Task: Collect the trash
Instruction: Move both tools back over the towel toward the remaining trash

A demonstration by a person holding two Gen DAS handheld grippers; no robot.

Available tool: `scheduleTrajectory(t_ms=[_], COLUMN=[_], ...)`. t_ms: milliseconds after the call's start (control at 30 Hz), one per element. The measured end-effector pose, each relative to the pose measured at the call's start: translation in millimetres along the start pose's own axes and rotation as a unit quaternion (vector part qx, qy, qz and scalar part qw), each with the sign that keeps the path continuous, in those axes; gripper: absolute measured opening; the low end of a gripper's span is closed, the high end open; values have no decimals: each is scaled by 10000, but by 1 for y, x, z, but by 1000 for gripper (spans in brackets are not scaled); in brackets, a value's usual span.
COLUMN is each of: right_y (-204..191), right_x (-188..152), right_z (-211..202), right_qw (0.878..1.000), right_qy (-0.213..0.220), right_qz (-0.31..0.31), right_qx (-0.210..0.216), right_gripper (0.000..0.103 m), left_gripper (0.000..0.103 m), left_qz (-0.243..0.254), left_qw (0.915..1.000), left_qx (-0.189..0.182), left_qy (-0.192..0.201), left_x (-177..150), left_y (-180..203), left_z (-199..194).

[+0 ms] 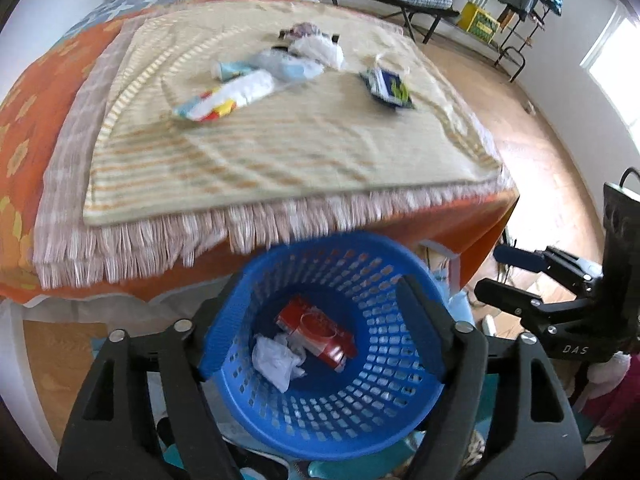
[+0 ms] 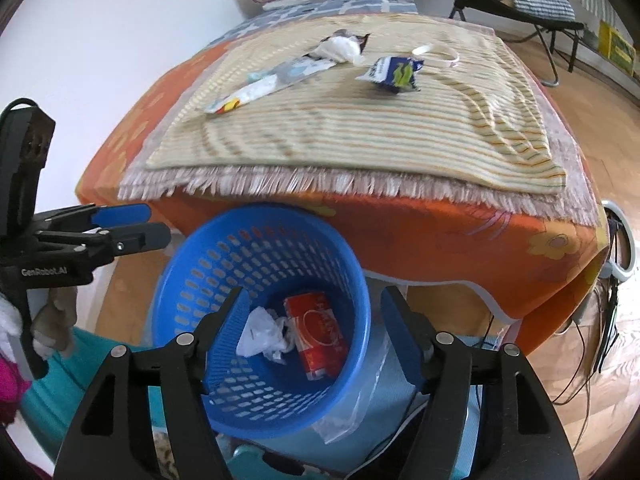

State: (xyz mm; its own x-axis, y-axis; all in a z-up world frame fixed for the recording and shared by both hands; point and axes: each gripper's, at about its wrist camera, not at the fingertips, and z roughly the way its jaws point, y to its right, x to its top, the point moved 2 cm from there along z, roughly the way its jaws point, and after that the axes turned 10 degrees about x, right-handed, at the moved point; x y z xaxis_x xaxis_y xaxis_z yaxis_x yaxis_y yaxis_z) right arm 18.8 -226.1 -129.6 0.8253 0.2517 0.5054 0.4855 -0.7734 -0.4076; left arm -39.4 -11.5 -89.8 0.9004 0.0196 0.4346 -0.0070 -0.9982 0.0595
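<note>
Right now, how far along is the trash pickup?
Partly done. In the blue basket lie a red carton and a crumpled white tissue. Nothing is in hand: the left gripper and the right gripper both hang open and empty over the basket. Left on the striped mat: a white tube wrapper, a blue wrapper and a pile of crumpled plastic.

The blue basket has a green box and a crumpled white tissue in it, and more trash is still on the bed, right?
Almost. The box in the blue basket is red, not green; the right wrist view shows it beside the crumpled white tissue. More trash does lie on the bed.
</note>
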Motion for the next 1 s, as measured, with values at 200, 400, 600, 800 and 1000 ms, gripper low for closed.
scheduleTrajectory(t_ms=[200,400,600,800,1000], right_y=[15,28,43,58,79], right_x=[28,63,110,145,169], right_z=[-6,-6,1,23,56], right_qw=[9995,9995,9992,9988,9963], right_qy=[88,103,151,59,-134], right_qz=[302,298,366,472,829], right_qx=[79,-57,-54,-123,-186], right_gripper=[68,71,71,73,73], left_gripper=[78,79,78,78,78], left_qz=[61,-144,-431,-661,-1037], left_qw=[9998,9996,9990,9978,9946], left_qx=[132,202,100,-10,-43], left_qy=[111,154,85,72,-40], left_x=[34,67,99,132,165], left_y=[-9,-28,-36,-36,-39], left_z=[-1,5,19,34,58])
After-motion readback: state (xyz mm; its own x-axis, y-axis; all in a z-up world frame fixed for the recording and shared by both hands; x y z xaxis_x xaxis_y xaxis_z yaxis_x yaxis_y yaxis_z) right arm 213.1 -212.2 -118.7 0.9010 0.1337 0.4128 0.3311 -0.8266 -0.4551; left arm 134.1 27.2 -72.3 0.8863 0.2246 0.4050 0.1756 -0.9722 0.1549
